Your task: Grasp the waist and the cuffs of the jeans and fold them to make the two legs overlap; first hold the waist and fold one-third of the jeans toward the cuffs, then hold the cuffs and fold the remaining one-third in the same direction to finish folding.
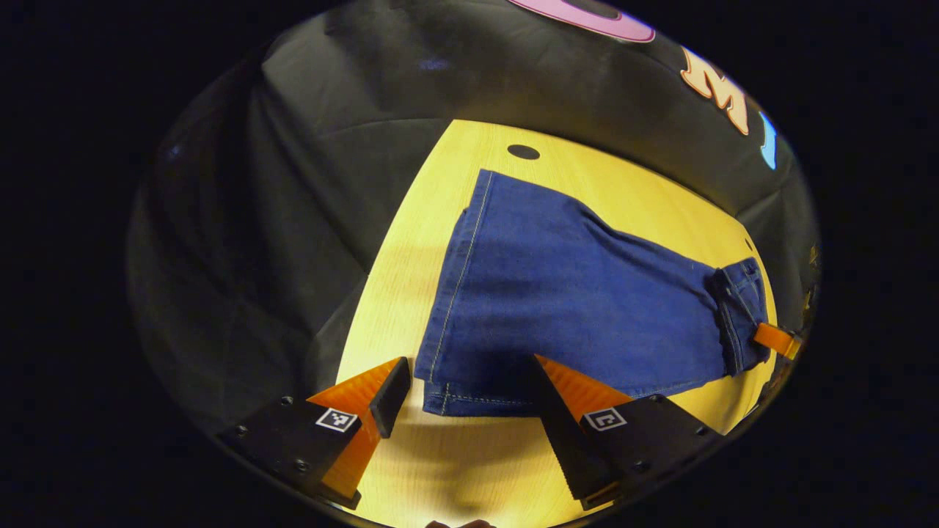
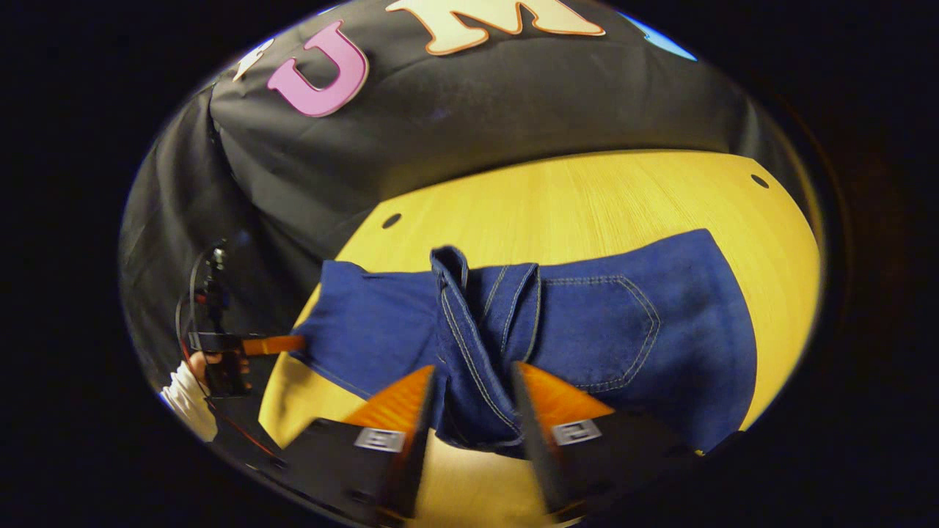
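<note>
My left tongs [image 1: 469, 389] gaped around the jeans' [image 1: 572, 293] cuffs | right tongs [image 2: 473, 400] straddled the bunched waist [image 2: 469, 330], grip uncertain | jeans lay on the surface [image 1: 411, 242] | risk: waist slipping, legs misaligning.

Each tool [image 1: 469, 400] has ribbed orange fingers [image 1: 579, 385], black screwed bodies, square white markers

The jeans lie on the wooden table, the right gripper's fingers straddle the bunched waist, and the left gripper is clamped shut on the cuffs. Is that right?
Not quite: the left gripper is open at the cuffs, as the left gripper view shows. The jeans, table, right gripper and waist are as stated.
</note>
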`<state>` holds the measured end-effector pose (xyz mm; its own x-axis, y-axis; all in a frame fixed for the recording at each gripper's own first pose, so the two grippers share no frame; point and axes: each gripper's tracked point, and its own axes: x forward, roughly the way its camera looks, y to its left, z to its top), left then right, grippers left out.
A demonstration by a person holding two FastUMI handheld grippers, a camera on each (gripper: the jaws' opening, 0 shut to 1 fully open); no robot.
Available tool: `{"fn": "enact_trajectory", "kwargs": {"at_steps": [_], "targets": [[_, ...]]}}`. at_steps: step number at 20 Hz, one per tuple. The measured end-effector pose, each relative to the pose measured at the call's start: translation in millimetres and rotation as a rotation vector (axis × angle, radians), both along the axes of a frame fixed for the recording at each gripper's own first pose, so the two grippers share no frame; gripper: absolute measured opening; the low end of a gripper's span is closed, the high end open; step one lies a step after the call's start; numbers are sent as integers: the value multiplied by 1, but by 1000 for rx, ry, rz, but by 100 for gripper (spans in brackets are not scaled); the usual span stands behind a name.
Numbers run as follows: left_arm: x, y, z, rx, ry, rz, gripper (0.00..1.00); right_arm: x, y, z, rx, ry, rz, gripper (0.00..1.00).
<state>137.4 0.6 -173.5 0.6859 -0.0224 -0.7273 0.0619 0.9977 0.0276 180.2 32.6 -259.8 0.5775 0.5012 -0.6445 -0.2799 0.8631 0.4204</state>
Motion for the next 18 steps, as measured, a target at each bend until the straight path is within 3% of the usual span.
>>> {"fn": "enact_trajectory", "kwargs": {"at_steps": [2,7,9,15,16,18], "targets": [[1,1,1,6,-2,10,96,-1,-1,23,52,-42,-1,100],[1,5,-3,71,17,-10,91,9,-51,69,67,-135,-112,98],[3,2,-6,92,8,-50,81,12,-73,82,57,-159,-168,98],[-3,-21,-5,12,-21,-58,24,1,-117,72,38,-129,-281,98],[-2,-18,-4,3,-29,-55,12,-5,-118,68,33,-122,-285,93],[-1,-21,-5,-10,-35,-48,2,-14,-123,61,19,-109,-288,98]]}}
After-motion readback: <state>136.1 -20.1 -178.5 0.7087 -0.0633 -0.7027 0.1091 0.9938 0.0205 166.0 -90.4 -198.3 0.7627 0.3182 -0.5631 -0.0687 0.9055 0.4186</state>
